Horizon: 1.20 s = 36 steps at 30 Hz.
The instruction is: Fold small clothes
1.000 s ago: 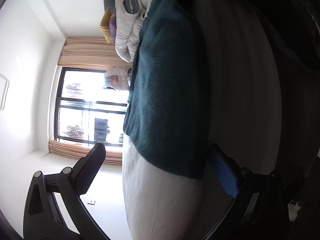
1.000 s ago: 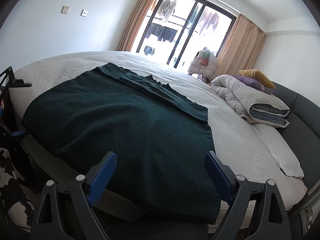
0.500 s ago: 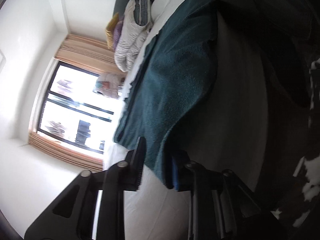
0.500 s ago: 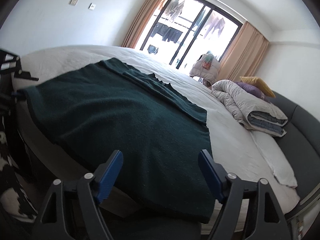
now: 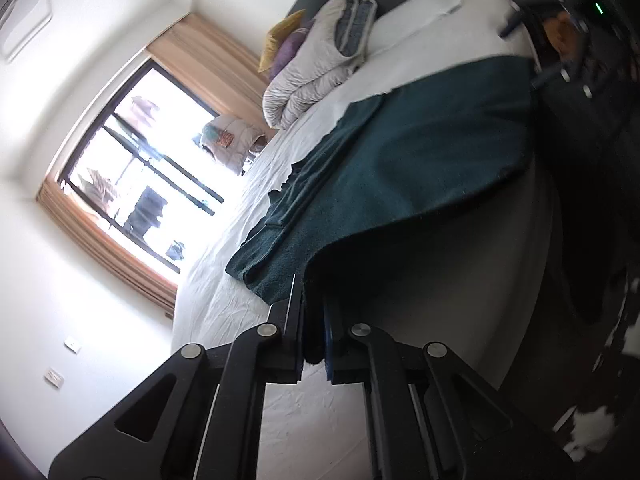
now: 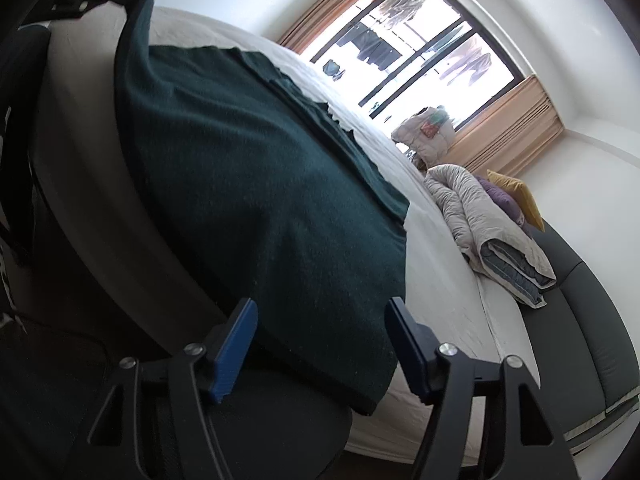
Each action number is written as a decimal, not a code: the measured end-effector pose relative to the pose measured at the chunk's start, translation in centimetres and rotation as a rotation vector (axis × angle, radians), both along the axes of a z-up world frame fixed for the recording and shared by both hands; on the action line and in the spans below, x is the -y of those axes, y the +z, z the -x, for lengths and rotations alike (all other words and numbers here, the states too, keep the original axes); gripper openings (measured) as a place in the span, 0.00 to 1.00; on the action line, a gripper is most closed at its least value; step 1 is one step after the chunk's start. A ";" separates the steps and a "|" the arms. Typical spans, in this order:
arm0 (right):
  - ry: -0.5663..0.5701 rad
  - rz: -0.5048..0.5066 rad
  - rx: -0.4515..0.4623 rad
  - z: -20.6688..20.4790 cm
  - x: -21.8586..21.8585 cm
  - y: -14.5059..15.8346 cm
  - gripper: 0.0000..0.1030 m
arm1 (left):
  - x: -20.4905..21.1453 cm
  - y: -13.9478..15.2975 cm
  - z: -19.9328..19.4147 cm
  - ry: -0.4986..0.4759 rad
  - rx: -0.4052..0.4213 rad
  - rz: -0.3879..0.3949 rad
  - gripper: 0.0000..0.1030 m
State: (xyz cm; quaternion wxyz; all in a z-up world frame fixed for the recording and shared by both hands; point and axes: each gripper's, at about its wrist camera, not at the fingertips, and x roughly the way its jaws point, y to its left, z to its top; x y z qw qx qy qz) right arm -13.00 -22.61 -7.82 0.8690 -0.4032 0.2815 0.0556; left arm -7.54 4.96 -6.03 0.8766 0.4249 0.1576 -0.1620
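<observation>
1 green cloth (image 5: 420,160); 2 hand-held grippers: left (image 5: 314,320) clamps corner, right (image 6: 320,344) closing.

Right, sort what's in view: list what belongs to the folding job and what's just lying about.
Job:
- dark green garment, spread on the bed
- left tool, shut on its corner
- right tool, closing at its near edge

Lying about:
- folded duvet
- yellow cushion
- purple cushion

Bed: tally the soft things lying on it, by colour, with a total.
Dark green garment: 1
Pale grey folded duvet: 1
Purple pillow: 1
Yellow pillow: 1
White pillow: 1
Total: 5
</observation>
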 end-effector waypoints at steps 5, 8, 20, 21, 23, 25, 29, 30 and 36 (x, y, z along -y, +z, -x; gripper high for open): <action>0.009 0.026 -0.036 0.0 0.2 -0.9 0.66 | -0.6 3.6 -1.8 0.056 -0.004 0.116 0.06; 0.010 0.046 -0.045 -0.1 0.1 -1.3 0.66 | -0.8 6.4 -2.8 0.073 0.008 0.168 0.06; -0.110 0.133 -0.069 -2.7 1.8 -2.7 0.45 | -1.4 8.2 -2.2 0.084 0.021 0.215 0.06; -0.116 0.141 -0.072 -2.7 2.0 -2.8 0.43 | -1.5 8.3 -2.2 0.086 0.018 0.220 0.06; -0.135 0.160 -0.083 -2.7 2.4 -3.0 0.34 | -1.6 7.9 -2.0 0.087 0.016 0.224 0.06; -0.170 0.164 -0.090 -2.8 2.9 -3.2 0.27 | -1.6 7.2 -2.1 0.088 0.012 0.227 0.06; -0.218 0.147 -0.104 -3.2 4.0 -2.7 0.05 | -1.8 6.5 -2.1 0.093 0.001 0.232 0.06; -0.220 0.141 -0.102 -3.2 4.1 -2.5 0.05 | -1.9 6.4 -2.0 0.094 -0.001 0.233 0.06; -0.275 0.040 -0.027 -3.4 5.2 0.5 0.04 | -2.5 6.5 -2.0 0.111 0.001 0.247 0.06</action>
